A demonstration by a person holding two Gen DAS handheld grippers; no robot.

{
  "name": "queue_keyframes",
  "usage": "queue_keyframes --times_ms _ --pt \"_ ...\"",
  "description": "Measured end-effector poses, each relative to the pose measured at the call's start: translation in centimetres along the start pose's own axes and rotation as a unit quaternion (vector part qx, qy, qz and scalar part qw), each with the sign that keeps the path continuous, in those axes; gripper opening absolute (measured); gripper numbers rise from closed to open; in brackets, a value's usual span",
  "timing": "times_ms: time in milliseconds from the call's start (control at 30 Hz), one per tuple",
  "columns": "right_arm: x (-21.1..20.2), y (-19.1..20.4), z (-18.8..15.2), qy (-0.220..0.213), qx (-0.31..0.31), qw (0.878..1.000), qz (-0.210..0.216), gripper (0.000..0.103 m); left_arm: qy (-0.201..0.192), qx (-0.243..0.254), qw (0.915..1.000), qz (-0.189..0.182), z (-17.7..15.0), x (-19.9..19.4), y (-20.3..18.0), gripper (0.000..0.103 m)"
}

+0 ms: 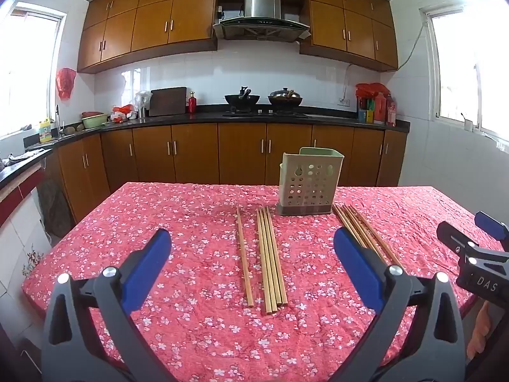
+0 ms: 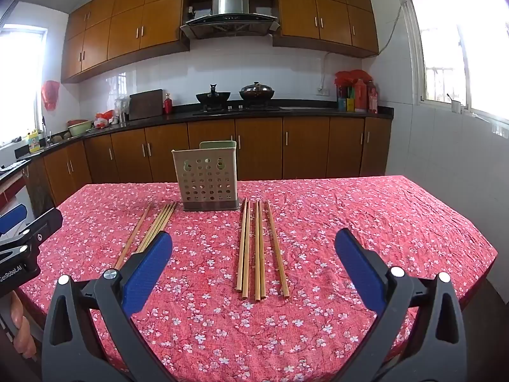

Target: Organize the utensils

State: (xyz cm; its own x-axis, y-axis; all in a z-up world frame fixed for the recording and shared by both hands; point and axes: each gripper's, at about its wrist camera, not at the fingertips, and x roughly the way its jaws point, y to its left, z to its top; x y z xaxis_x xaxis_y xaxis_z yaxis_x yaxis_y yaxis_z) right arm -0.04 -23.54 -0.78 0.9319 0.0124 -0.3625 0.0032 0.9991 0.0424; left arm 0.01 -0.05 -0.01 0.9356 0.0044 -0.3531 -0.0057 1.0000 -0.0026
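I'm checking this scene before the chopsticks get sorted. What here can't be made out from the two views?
- Inside of the utensil holder: both wrist views show only its perforated front wall, so its contents stay unseen.
- Right chopstick group: in the left wrist view the left claw's blue finger covers its near ends.
- Left chopstick group: in the right wrist view the right claw's finger hides its near ends.

Brown wooden cabinets (image 1: 191, 19) line white tiled walls (image 1: 261, 70) above and below a black worktop (image 1: 206, 117). A steel range hood (image 1: 261, 16) hangs over two woks (image 1: 241, 99). Bright windows (image 2: 458, 47) flank the room. A red floral cloth (image 2: 350, 222) covers the counter.
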Motion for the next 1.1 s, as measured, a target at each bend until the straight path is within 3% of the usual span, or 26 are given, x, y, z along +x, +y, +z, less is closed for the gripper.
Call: queue_keyframes --times_ms 1100 --pt "-0.11 -0.11 0.09 0.0 0.002 1.0 0.001 0.101 -0.001 -0.001 1.0 -0.001 0.0 -0.01 0.02 0.099"
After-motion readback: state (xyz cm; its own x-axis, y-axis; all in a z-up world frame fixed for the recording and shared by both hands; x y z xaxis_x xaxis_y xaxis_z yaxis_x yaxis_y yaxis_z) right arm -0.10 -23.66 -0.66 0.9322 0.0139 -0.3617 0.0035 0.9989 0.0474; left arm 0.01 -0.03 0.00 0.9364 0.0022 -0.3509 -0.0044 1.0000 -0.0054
